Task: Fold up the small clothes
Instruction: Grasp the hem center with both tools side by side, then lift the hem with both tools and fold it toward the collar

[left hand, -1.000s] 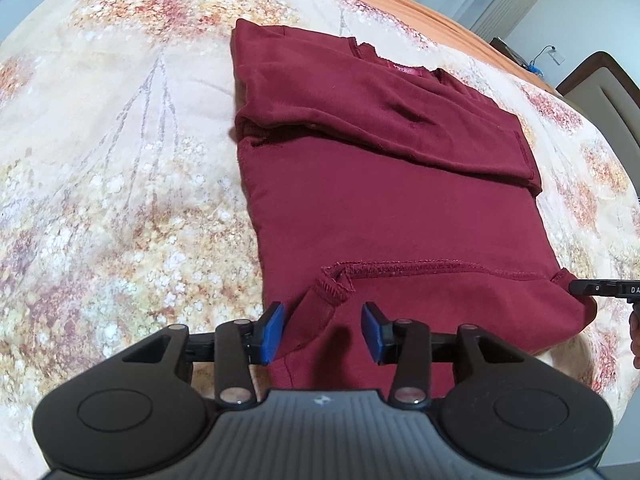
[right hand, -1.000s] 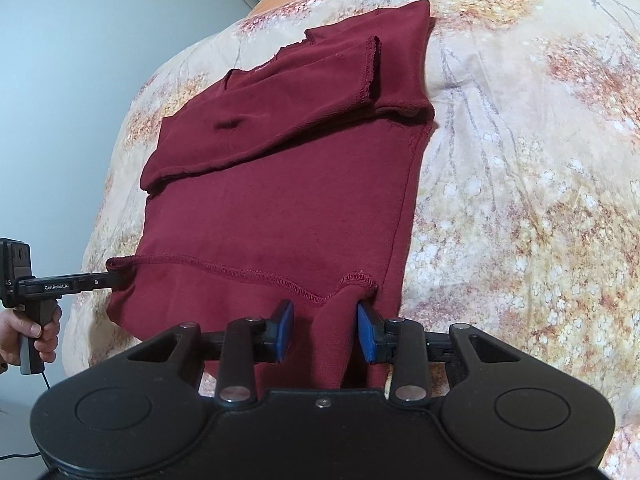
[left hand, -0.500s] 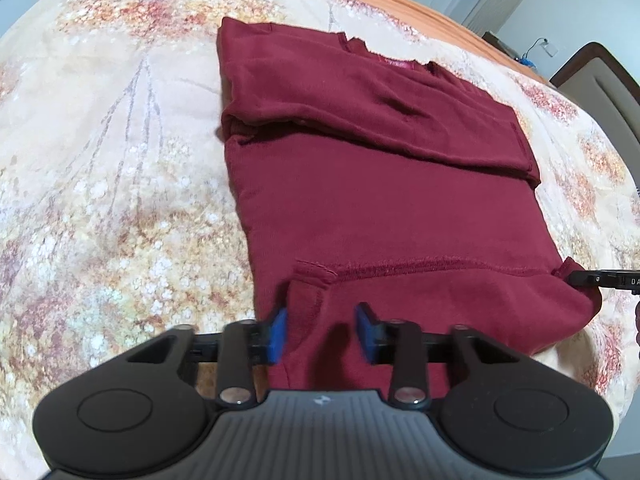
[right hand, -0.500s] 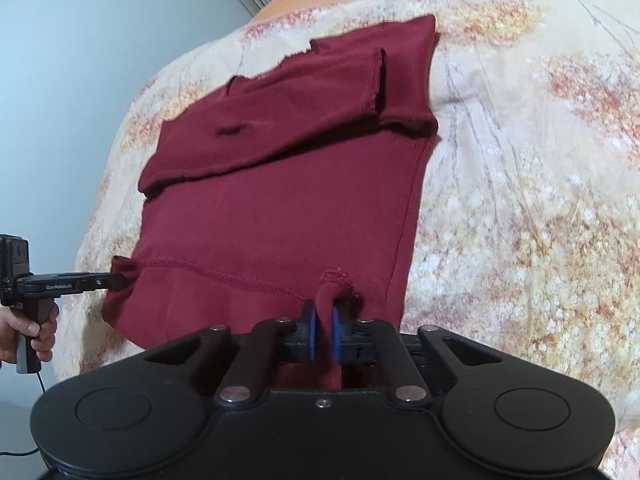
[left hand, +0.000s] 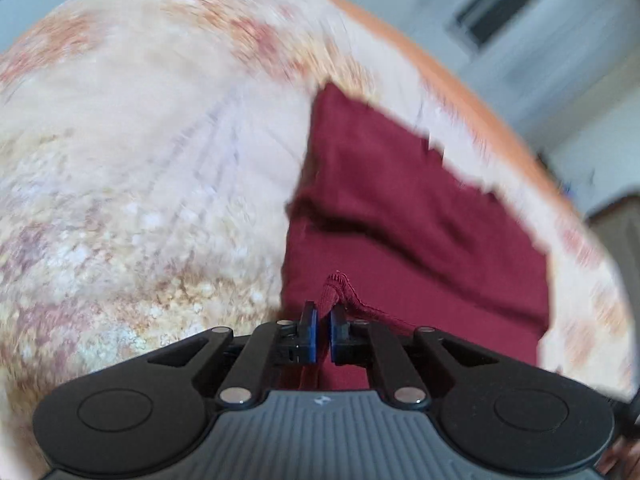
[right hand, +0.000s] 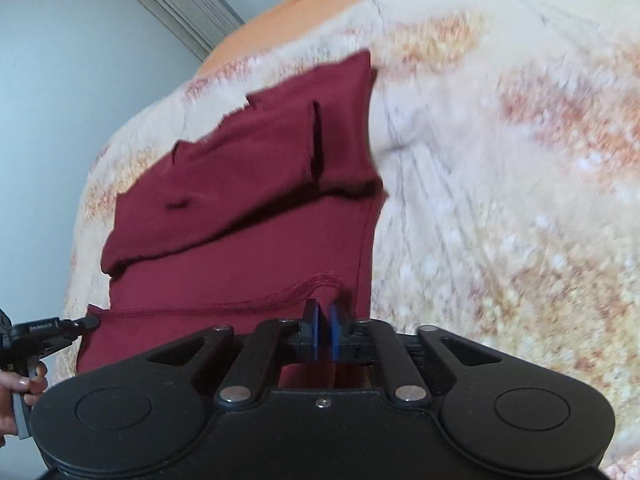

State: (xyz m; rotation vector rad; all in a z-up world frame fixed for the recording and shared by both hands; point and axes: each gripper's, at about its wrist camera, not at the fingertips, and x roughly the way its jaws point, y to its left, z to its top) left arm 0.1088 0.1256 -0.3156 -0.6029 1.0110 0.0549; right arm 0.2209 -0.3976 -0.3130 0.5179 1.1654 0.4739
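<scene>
A maroon long-sleeved shirt (left hand: 400, 220) lies flat on the bed with its sleeves folded across the chest. My left gripper (left hand: 324, 314) is shut on the left corner of the bottom hem, which bunches up between the blue pads. In the right wrist view the same shirt (right hand: 240, 200) fills the middle. My right gripper (right hand: 325, 312) pinches the right hem corner; its jaws are opening slightly, with the cloth still between the pads. The left gripper (right hand: 90, 322) also shows at that view's left edge, tips on the hem, with a hand (right hand: 20, 384) on its handle.
The shirt rests on a cream bedspread (right hand: 500, 200) with an orange floral print, seen also as bedspread (left hand: 140, 160). An orange bed edge (left hand: 460, 80) runs behind it. A window (left hand: 500, 4) and a curtain (right hand: 180, 0) lie beyond.
Both pairs of jaws, open around the hem corners a second ago, have closed on them. Both grippers have moved forward over the shirt, the left one rolling, and the views are blurred.
</scene>
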